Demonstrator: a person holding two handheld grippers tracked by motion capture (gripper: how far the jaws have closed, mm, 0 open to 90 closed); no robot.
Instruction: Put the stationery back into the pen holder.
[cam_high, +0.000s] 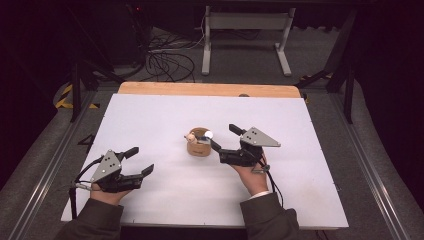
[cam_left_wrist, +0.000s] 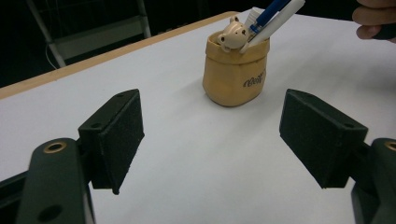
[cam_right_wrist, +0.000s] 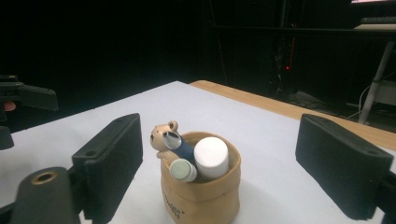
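High view: tan pen holder (cam_high: 198, 144) upright near the middle of the white bench (cam_high: 150, 120), small bear figure (cam_high: 190, 136) clinging to its rim, several pens and markers standing inside. Right tongs (cam_high: 223, 138) just beside the holder on its right, spread wide, nothing between them, one tip close to the white-capped marker (cam_high: 208, 134); no contact to be made out at this size. Left tongs (cam_high: 140, 160) well apart from the holder, low at the left of the bench, likewise spread wide and empty. Right gripper view: holder (cam_right_wrist: 201, 186) centred between the two black jaws, clear bench on either side of it, no pad pressing on it; white marker (cam_right_wrist: 211, 157), a blue pen (cam_right_wrist: 183, 145) and a grey-capped one (cam_right_wrist: 182, 170) leaning together in the mouth of the holder, bear (cam_right_wrist: 161, 136) at the near rim. Left gripper view: holder (cam_left_wrist: 236, 72) farther off between wide jaws, blue pen and white marker (cam_left_wrist: 275, 23) slanting out of the top, fingers of the other hand (cam_left_wrist: 373, 21) at the upper right corner. Judged from this: pens seemingly all stowed, none lying loose on the bench, so the loading probably done or nearly so. Left to do, at most, drawing the right tongs clear without tipping the holder, or a fresh grasp should a pen need straightening.
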